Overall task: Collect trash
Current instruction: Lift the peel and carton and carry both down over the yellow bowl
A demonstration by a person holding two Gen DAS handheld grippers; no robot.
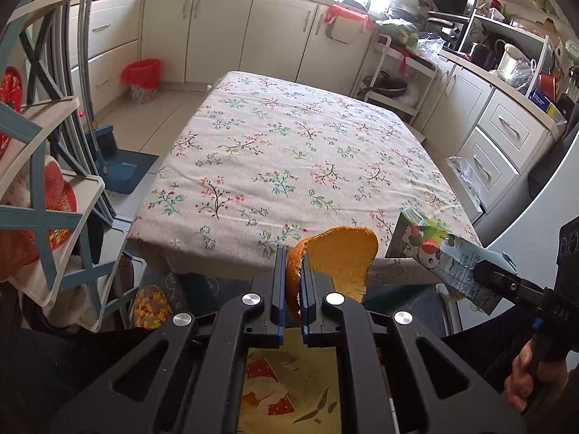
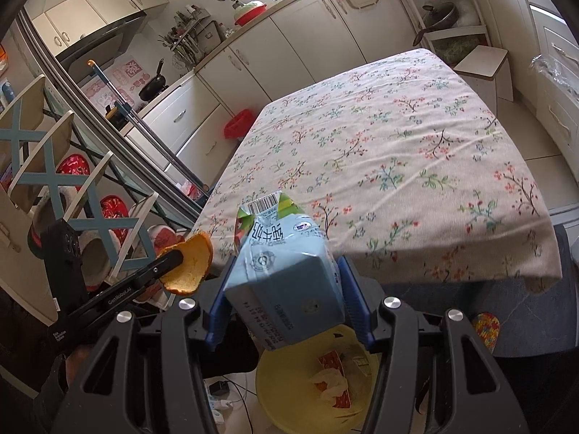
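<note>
I've got an orange peel (image 1: 340,256) pinched in the left gripper (image 1: 292,253), jaws nearly together with the peel's edge between the blue pads. It sticks up and out to the right, off the near edge of the table (image 1: 289,152).

Right gripper (image 2: 286,278) is clamped on a light blue carton (image 2: 286,264), pads pressing both sides, jaws about halfway apart. Barcode end of the carton points away from me, also just off the table's near edge. From the left wrist view the same carton (image 1: 434,253) sits just right of the peel, apart from it.

Below both grippers: a yellow bin (image 2: 275,390) on the floor holding some trash, looks like crumpled paper and a red wrapper, hard to tell.

Floral tablecloth (image 2: 398,144) on the table. Red bin (image 1: 142,79) stands by the far cabinets.
</note>
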